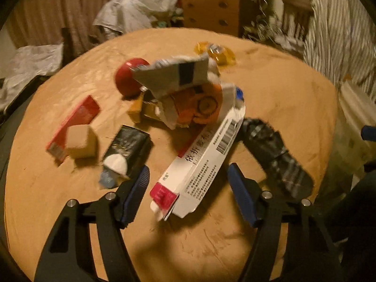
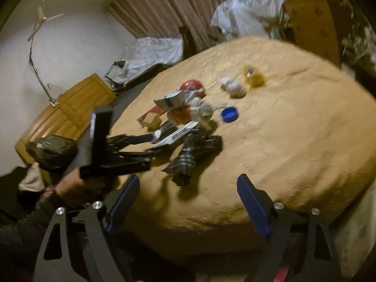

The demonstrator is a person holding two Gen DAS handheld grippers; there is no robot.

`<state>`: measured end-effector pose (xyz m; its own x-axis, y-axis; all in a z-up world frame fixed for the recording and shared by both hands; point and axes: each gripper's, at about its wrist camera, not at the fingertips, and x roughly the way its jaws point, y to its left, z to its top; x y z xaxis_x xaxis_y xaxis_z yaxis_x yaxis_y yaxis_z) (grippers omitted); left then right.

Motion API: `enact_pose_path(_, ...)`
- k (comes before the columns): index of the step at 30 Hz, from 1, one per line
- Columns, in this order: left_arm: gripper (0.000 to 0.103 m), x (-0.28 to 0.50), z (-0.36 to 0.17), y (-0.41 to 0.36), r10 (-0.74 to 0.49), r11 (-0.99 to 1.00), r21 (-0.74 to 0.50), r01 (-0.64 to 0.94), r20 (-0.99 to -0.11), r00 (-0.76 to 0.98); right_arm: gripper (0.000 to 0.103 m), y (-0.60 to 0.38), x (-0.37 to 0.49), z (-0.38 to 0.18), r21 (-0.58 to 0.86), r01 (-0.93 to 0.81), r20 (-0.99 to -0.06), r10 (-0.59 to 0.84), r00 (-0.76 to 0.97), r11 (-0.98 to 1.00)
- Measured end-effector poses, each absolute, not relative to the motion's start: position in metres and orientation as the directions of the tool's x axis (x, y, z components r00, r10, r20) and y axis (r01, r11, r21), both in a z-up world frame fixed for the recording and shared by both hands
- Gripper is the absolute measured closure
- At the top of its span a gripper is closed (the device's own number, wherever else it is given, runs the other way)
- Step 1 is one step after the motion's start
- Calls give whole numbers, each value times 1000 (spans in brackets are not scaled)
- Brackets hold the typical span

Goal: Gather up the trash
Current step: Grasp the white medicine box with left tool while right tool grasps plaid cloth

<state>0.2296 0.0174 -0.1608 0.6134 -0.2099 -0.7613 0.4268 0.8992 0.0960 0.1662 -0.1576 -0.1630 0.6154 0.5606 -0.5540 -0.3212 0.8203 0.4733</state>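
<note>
Fingers (image 1: 141,181) astride white carton (image 1: 199,159); untouching

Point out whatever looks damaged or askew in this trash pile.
The torn grey carton sits ripped open atop the heap, flaps splayed. The white medicine box lies flattened, one end raised off the table.

tan tablecloth (image 1: 270,89), blue cap (image 2: 229,114), perhaps plaid wrapper (image 1: 275,150)

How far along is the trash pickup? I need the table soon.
Nothing looks collected yet. The left gripper is open around the white carton, not gripping; the right gripper is open, empty. Left: black wrapper, blue cap, red box, yellow wrapper.
</note>
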Motion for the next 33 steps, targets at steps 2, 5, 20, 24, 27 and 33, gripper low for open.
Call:
enact_pose_path(2,37,236,-168,13,-213,884,108,455,-774,596,18,-151,179,-167,515,-317,-553,591,587,796)
enact_pose_path(5,46,245,-176,12,-231,873,89,479,-790,568,18,-136,201,-175,527,-310,-572,600,559,791)
enact_pose_path(20,73,247,-175,39,-291,923,-94,374,-805,516,71,-93,305,-230,489,-235,-723,541,430,840)
enact_pose_path(24,68,252,-181,28,-277,919,-67,389,-812,514,75,-101,307,-217,378,-270,-765,463,448,886)
enact_pose_path(27,61,262,-183,24,-291,920,-93,380,-811,507,75,-115,312,-215,353,-251,-780,431,454,902)
enact_pose_path(33,63,267,-190,11,-261,919,-50,391,-820,510,70,-117,324,-230,377,-241,-780,446,439,895)
